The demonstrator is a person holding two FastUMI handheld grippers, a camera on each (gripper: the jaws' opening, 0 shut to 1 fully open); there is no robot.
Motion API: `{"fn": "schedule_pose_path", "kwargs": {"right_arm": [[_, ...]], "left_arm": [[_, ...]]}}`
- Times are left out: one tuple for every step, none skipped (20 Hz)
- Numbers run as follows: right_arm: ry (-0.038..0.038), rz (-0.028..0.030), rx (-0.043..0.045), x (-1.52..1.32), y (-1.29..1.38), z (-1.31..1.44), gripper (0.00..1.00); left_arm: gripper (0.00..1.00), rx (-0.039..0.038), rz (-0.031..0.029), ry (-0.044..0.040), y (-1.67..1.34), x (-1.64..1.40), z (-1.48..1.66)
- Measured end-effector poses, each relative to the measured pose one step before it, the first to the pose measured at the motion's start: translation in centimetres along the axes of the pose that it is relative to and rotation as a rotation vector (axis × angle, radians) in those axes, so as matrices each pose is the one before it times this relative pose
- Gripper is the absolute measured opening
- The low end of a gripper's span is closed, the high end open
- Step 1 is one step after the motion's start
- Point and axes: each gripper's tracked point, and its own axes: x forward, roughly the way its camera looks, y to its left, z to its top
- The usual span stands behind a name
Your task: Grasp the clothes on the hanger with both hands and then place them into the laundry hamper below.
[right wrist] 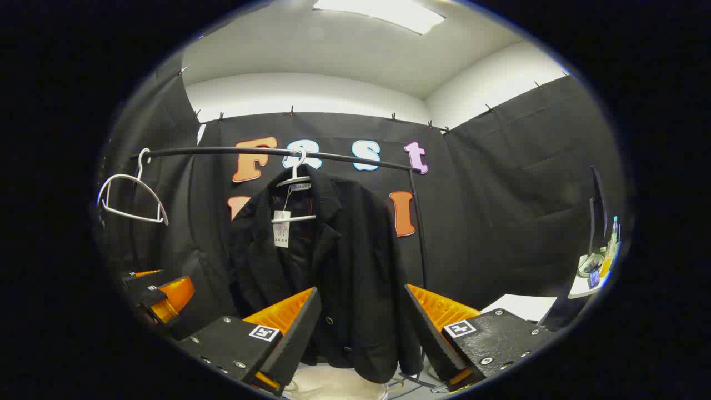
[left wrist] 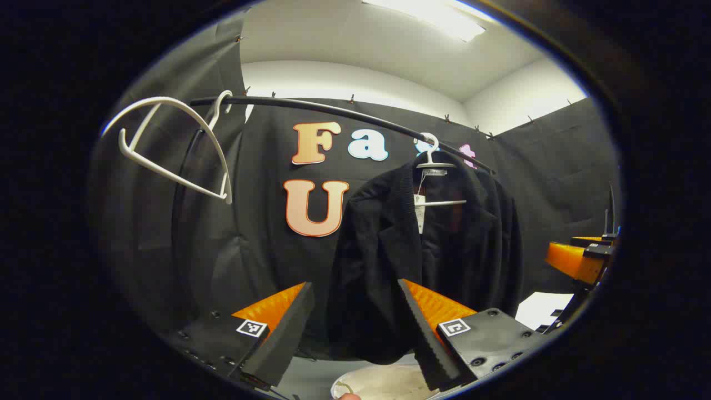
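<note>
A black jacket [left wrist: 427, 255] [right wrist: 328, 261] hangs on a white hanger [left wrist: 436, 166] [right wrist: 294, 180] from a black rail [left wrist: 333, 111] [right wrist: 266, 151]. Below it, the pale laundry hamper [left wrist: 383, 383] [right wrist: 333, 384] peeks in at the bottom of both views. My left gripper [left wrist: 355, 328] is open in front of the jacket's lower hem, apart from the cloth. My right gripper [right wrist: 364, 328] is open too, short of the jacket's lower front. In the left gripper view the right gripper [left wrist: 580, 258] enters from the right edge; in the right gripper view the left gripper [right wrist: 161, 294] enters from the left edge.
An empty white hanger [left wrist: 172, 150] [right wrist: 130, 200] hangs at the rail's left end. The rail's upright post [right wrist: 420, 233] stands just right of the jacket. A white table [right wrist: 522, 305] sits at the right, with a monitor [right wrist: 597, 211] and bottles beyond it.
</note>
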Motion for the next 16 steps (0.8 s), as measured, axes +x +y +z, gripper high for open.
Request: {"fn": "schedule_pose_path", "kwargs": {"right_arm": [[0.01402,-0.01794,-0.00236,-0.113,-0.182,-0.274,0.92],[0.00574,-0.01124,-0.00128,-0.097,0.049,-0.107,0.92],[0.00498,-0.00592,0.00020,-0.082,-0.023,-0.084,0.92],[0.00301,0.00239,-0.00273,0.003,0.023,-0.267,0.92],[0.00519,0.00235,-0.00788,0.159,-0.001,-0.178,0.92],[0.01328,0.00337,-0.01193,0.002,-0.207,-0.367,0.92],[-0.00403,0.00179,-0.01821,-0.030,-0.361,-0.141,0.92],[-0.01739,-0.00542,-0.01769,0.153,-0.357,0.154,0.92],[-0.01676,-0.00844,-0.01177,0.269,-0.520,0.297,0.92],[0.00617,-0.00368,-0.00047,0.303,-0.139,-0.240,0.92],[0.00525,0.01188,0.00528,0.148,0.177,-0.182,0.92],[-0.00800,0.00647,-0.00251,0.172,0.008,0.045,0.92],[-0.00521,-0.00461,-0.00800,0.398,-0.295,-0.082,0.92],[0.00824,0.00121,-0.00590,0.392,-0.033,-0.415,0.92],[0.01231,0.01466,-0.00057,0.163,0.530,-0.462,0.92],[0.01015,0.01764,0.00028,0.349,0.630,-0.458,0.92]], "left_arm": [[0.96,-0.00499,-0.01775,-0.00107,0.181,0.296,-0.006],[0.96,-0.01034,-0.00961,-0.00195,0.306,0.312,0.079],[0.96,-0.01223,-0.00168,-0.00308,0.384,0.319,-0.055],[0.96,-0.01427,0.00098,-0.00471,0.281,0.309,-0.058],[0.96,-0.00692,0.00873,-0.00021,0.249,0.320,-0.098],[0.96,-0.00892,0.01443,0.01253,0.279,0.042,-0.533],[0.96,-0.00711,0.01017,0.00877,0.011,-0.072,-0.466],[0.96,-0.00368,-0.00221,0.00347,-0.109,-0.153,-0.245],[0.97,0.00397,-0.00469,-0.00705,-0.291,0.027,-0.064],[0.96,0.01256,0.01004,0.00314,0.241,-0.150,-0.080],[0.96,0.00974,0.01292,0.00539,0.313,-0.095,-0.163],[0.96,-0.00178,0.00227,0.00000,0.019,-0.154,-0.109],[0.96,-0.00400,-0.00210,0.00220,-0.242,-0.079,-0.211],[0.96,0.00527,0.00750,0.01014,0.118,0.060,-0.166],[0.96,0.01085,0.01564,0.00566,0.248,0.078,-0.094],[0.93,0.00505,0.01245,-0.00376,0.241,0.092,0.184]]}}
